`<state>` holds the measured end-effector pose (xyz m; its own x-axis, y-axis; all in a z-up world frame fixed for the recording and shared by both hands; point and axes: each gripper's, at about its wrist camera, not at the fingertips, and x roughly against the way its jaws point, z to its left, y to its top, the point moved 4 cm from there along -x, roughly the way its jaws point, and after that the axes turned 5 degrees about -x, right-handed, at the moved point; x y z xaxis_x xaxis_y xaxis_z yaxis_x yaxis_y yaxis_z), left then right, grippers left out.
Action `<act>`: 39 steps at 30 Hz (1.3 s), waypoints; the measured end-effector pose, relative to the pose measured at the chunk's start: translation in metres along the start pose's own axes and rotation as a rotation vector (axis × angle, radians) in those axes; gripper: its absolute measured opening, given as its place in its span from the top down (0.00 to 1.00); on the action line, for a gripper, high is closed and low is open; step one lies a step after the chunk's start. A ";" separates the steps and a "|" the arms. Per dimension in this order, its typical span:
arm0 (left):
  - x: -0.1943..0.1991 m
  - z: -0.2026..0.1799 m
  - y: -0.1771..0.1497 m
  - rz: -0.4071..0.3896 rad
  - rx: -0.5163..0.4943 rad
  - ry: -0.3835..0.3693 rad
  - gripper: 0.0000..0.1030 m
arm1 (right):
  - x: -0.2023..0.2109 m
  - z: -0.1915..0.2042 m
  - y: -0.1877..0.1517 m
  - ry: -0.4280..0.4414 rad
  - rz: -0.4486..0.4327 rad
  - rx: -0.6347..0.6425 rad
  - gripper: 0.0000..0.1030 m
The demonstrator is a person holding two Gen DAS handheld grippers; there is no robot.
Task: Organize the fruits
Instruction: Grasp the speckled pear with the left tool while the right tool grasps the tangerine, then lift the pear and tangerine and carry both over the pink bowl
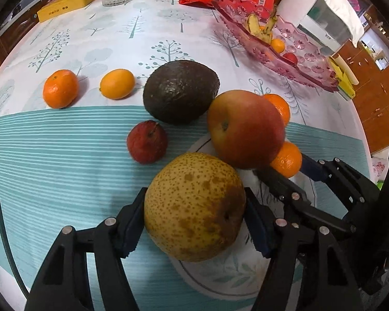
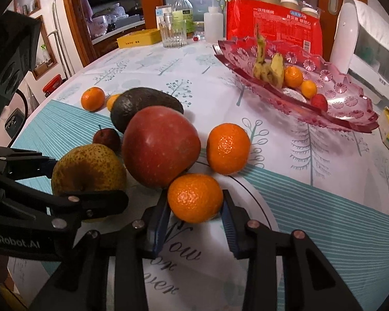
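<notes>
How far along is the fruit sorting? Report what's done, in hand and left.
Done: the pink glass tray already holds small oranges, a red fruit and bananas. In hand: the left gripper is closed on the speckled pear, and the right gripper on a mandarin, both at the white plate. Left: apple, avocado, small red fruit, kumquat and two more mandarins.
</notes>
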<state>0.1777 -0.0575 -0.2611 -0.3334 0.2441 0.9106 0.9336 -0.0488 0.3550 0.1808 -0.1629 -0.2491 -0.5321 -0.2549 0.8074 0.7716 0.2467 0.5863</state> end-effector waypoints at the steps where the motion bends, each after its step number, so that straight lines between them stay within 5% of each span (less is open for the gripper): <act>1: 0.004 0.000 -0.002 -0.004 -0.011 0.006 0.34 | 0.003 0.001 -0.001 0.000 -0.003 -0.001 0.63; 14: 0.041 0.003 -0.021 -0.037 -0.066 0.004 0.34 | 0.029 0.007 -0.016 -0.010 -0.008 -0.051 0.63; 25: 0.079 -0.006 -0.002 -0.089 -0.121 0.035 0.34 | 0.069 0.010 -0.004 -0.025 -0.077 -0.101 0.63; 33: 0.128 -0.034 0.055 -0.156 -0.207 0.001 0.34 | 0.102 -0.017 0.034 -0.053 -0.104 -0.171 0.63; 39: 0.172 -0.067 0.131 -0.238 -0.288 -0.002 0.34 | 0.143 -0.050 0.097 -0.105 -0.168 -0.156 0.63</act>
<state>0.2335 -0.0868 -0.0439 -0.5362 0.2836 0.7950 0.7546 -0.2611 0.6020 0.1974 -0.2225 -0.0802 -0.6844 -0.1793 0.7067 0.7096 0.0593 0.7021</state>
